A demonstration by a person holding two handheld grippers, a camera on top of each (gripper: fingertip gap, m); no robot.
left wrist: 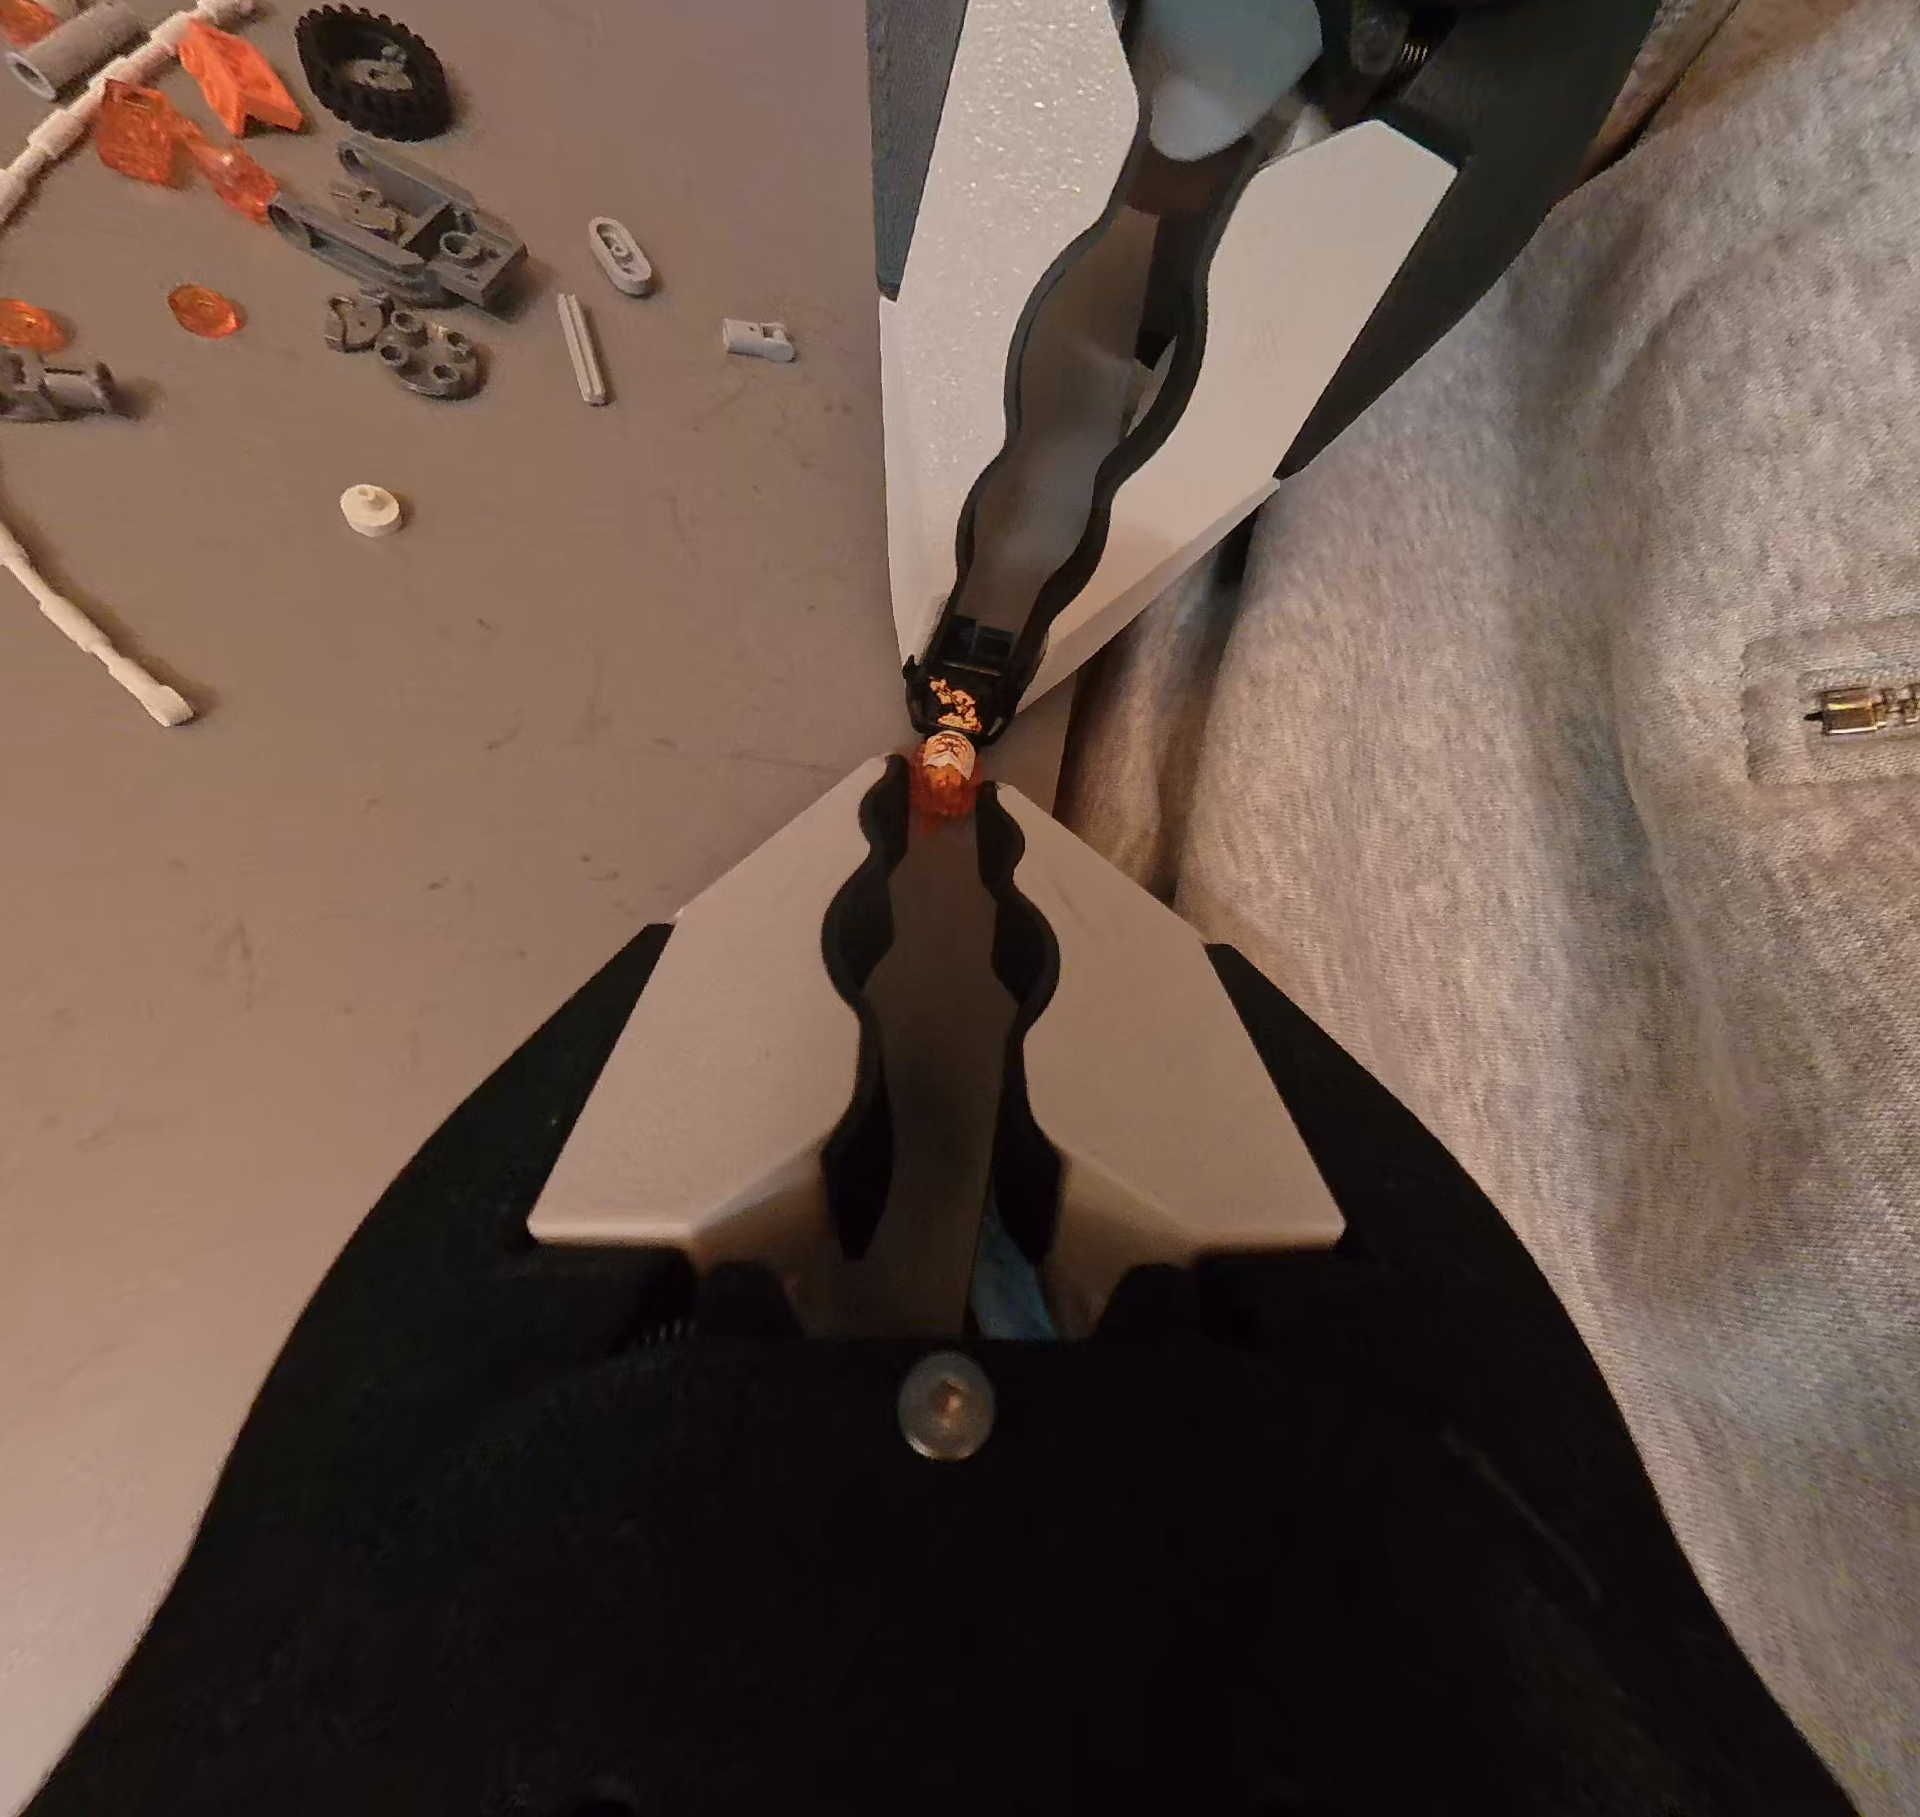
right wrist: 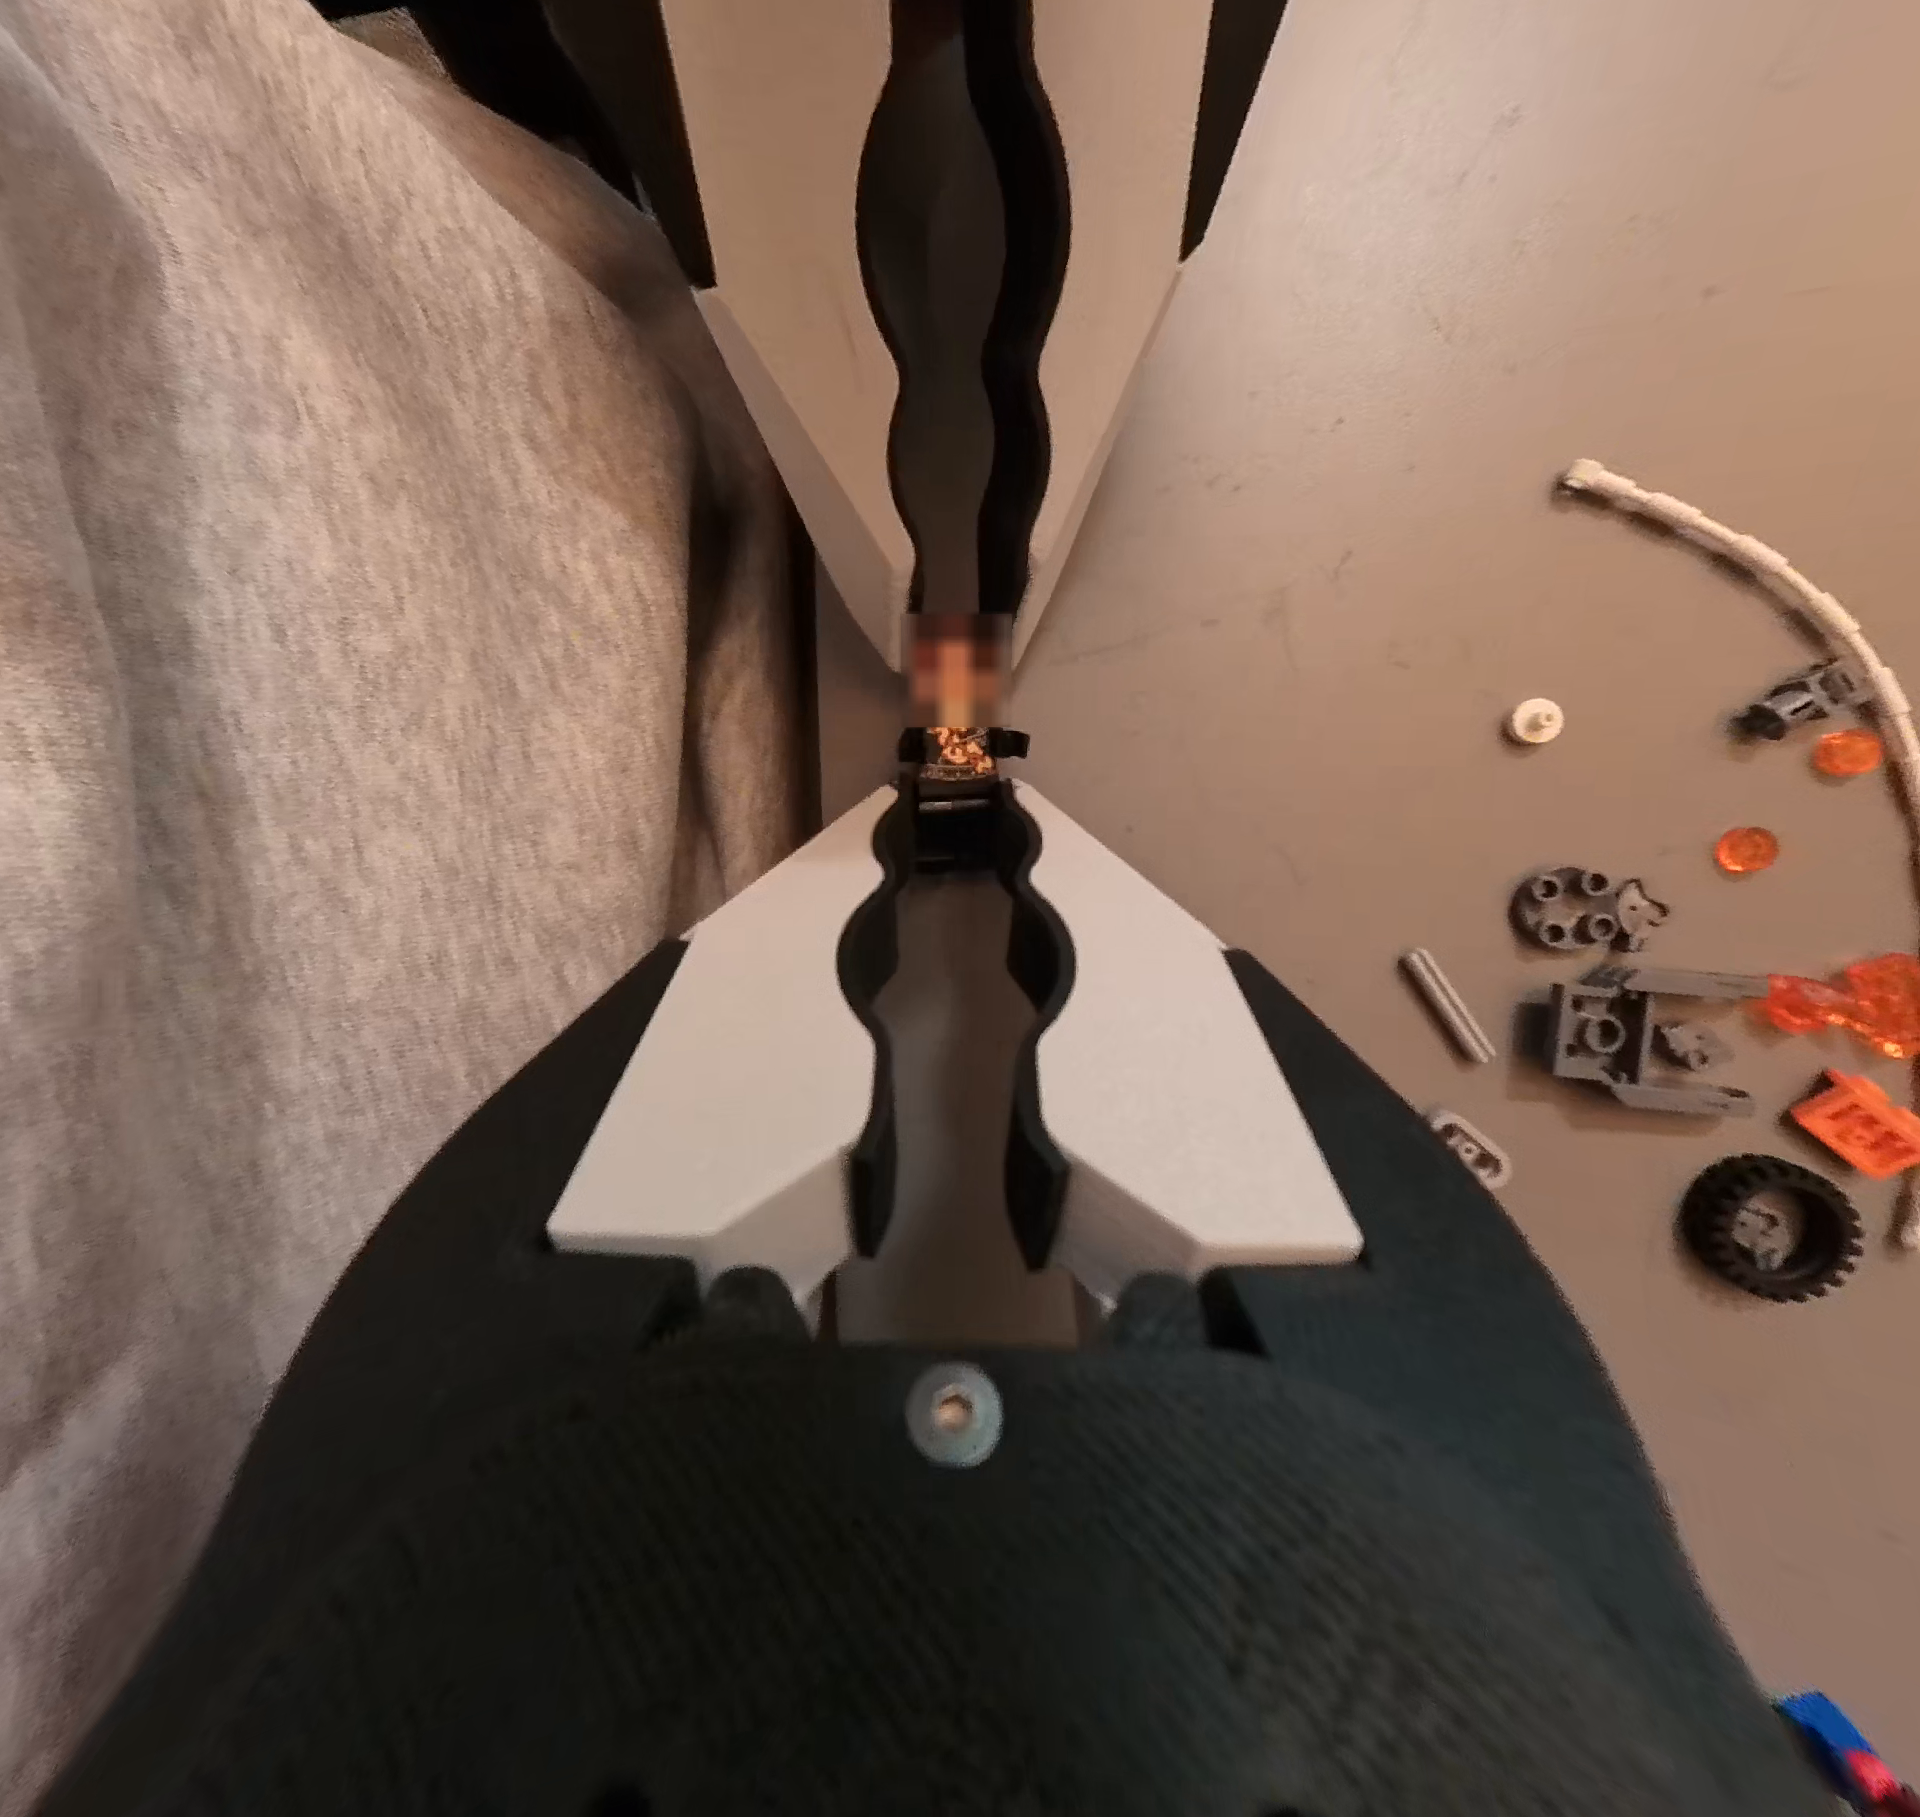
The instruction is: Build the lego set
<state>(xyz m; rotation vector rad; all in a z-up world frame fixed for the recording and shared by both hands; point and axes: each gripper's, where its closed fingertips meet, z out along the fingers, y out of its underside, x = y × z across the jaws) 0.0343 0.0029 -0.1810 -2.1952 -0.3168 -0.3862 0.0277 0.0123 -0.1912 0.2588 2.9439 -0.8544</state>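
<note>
Your left gripper [left wrist: 943,780] fingers clamp the orange minifigure head [left wrist: 945,782]; your right gripper [right wrist: 954,799] fingers clamp the black torso [right wrist: 956,757], parts touching. Early stage: wheel [right wrist: 1768,1229], grey chassis piece [right wrist: 1605,1040] and orange pieces [left wrist: 187,105] lie loose on the counter [left wrist: 416,832], unbuilt.

Left gripper [left wrist: 943,793] and right gripper [right wrist: 954,799] meet tip to tip, pointing straight at each other above the table. Both sets of jaws are pinched nearly closed, each clamping one end of the small figure [left wrist: 951,728] between them.
</note>
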